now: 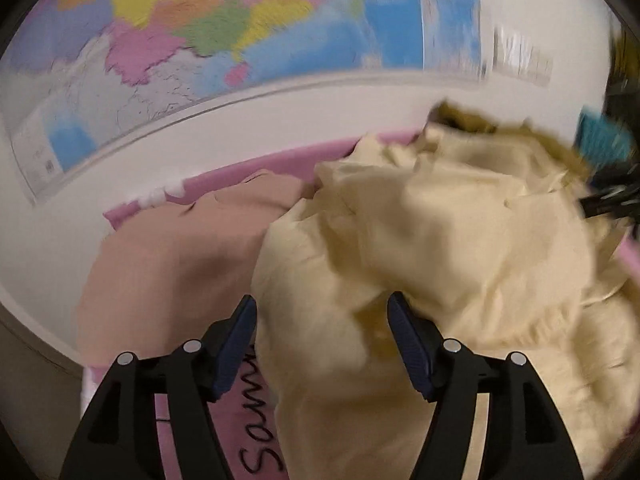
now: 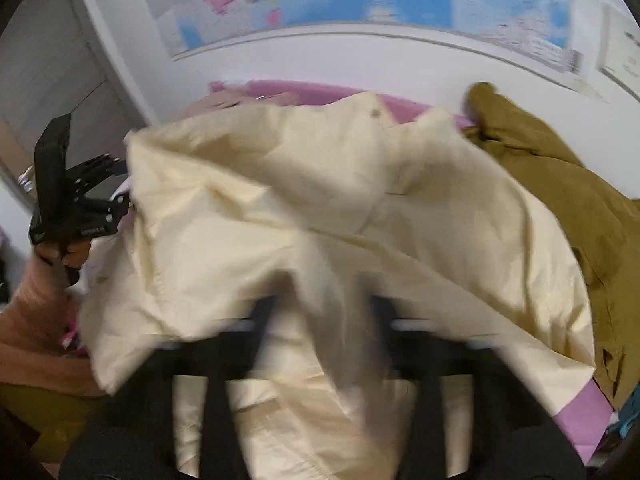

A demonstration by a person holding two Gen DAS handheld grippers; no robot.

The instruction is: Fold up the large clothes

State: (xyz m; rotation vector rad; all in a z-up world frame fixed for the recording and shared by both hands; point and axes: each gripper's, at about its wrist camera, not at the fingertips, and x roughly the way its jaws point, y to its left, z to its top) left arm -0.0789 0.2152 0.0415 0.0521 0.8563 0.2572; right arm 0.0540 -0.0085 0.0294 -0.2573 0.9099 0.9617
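Note:
A large pale yellow garment (image 1: 440, 240) lies crumpled over the pink surface (image 1: 248, 412). My left gripper (image 1: 322, 320) is open, its jaws wide apart, with a fold of the yellow cloth between and past them. In the right wrist view the yellow garment (image 2: 320, 200) is spread wide and bunched. My right gripper (image 2: 316, 312) is blurred and partly covered by cloth that passes between its fingers. The left gripper also shows at the left of the right wrist view (image 2: 76, 208), held in a hand.
A tan garment (image 1: 172, 264) lies left of the yellow one. An olive-brown garment (image 2: 560, 200) lies at the right. A wall map (image 1: 240, 20) hangs on the white wall behind. The pink surface carries handwritten black letters (image 1: 260, 440).

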